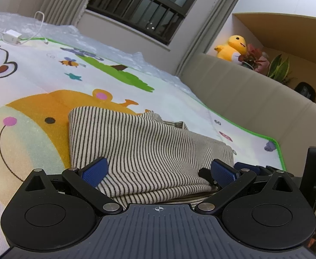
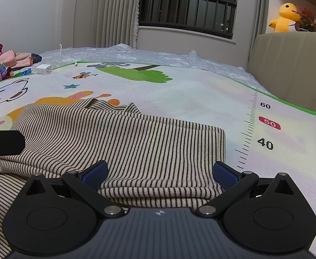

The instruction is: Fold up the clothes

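A beige garment with thin black stripes (image 1: pixel 140 142) lies folded in layers on the cartoon play mat (image 1: pixel 39 82). My left gripper (image 1: pixel 159 170) is open, its blue pads wide apart over the garment's near folded edge, holding nothing. In the right wrist view the same striped garment (image 2: pixel 123 138) spreads from the left to the middle of the mat (image 2: pixel 201 90). My right gripper (image 2: pixel 160 173) is open too, pads either side of the garment's near right corner. The right gripper's body shows at the right edge of the left wrist view (image 1: pixel 315 172).
A white charger with cable (image 2: pixel 43 68) and a pile of pink clothes and toys (image 2: pixel 4 62) lie at the mat's far left. A beige headboard (image 2: pixel 291 64) rises on the right, with a yellow plush duck (image 2: pixel 284 17) and plants on it. Window and curtains stand behind.
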